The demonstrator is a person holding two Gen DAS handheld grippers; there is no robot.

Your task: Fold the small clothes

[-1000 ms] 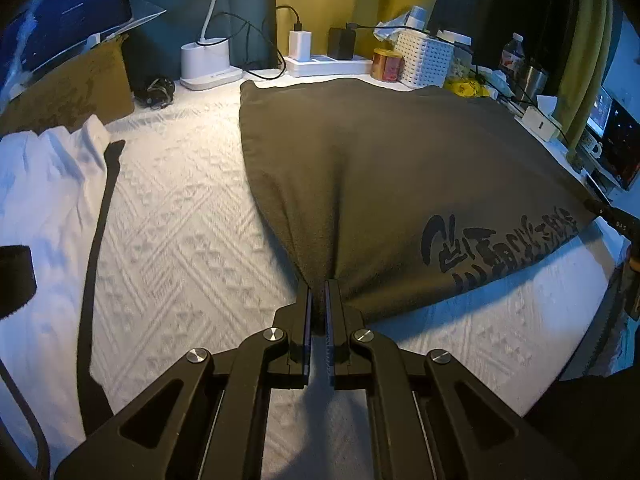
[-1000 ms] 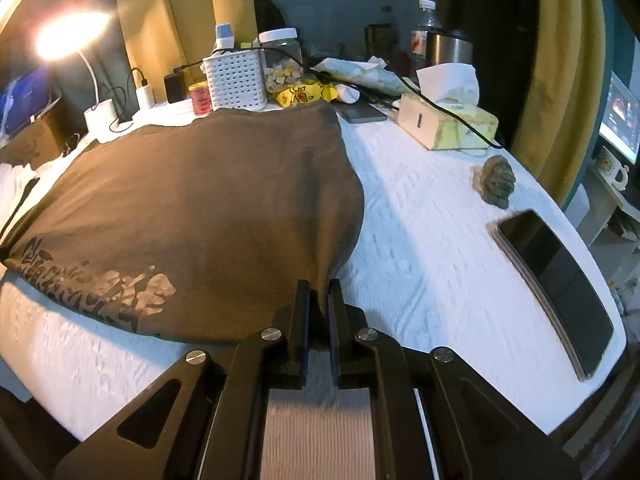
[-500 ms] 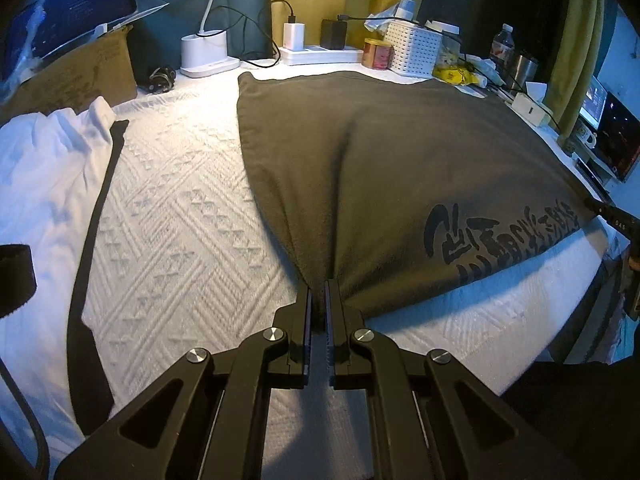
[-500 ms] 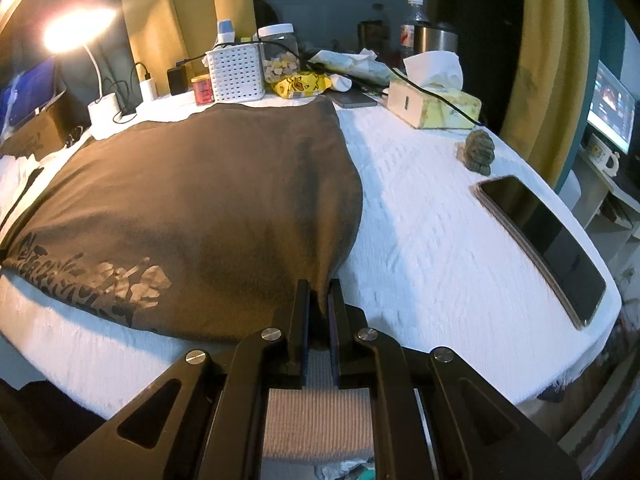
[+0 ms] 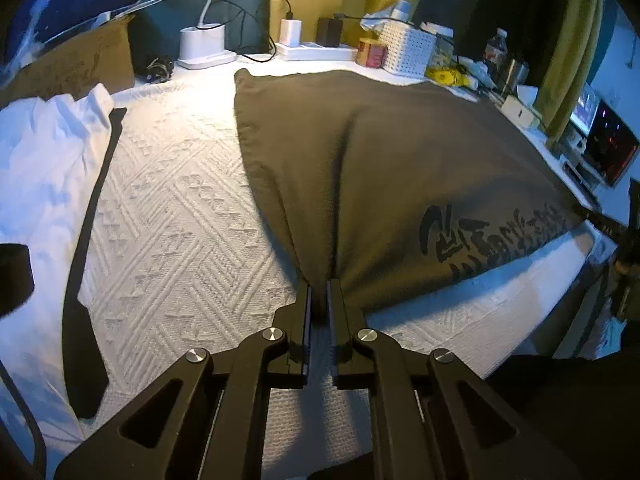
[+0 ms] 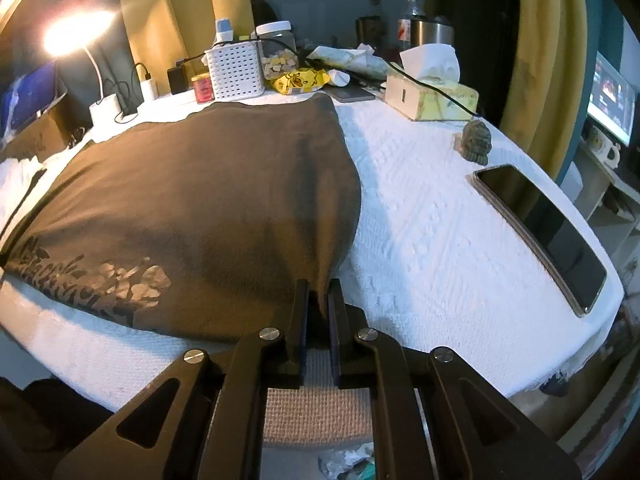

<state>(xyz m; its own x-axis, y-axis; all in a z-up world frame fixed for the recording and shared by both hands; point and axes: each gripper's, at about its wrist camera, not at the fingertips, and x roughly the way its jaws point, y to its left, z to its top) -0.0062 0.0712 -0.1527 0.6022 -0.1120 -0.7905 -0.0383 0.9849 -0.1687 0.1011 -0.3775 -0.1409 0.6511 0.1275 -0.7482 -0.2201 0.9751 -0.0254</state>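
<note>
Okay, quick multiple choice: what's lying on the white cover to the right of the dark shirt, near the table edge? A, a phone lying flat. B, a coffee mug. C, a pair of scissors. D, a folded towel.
A: a flat dark-screened phone lies on the white cover right of the dark shirt, just past a small figurine.

Dark olive shirt [image 5: 380,168] spread flat ahead of both tongs, black print along near hem, near corners pinched up, one in left tongs [image 5: 319,296], one in right tongs [image 6: 318,294].
</note>
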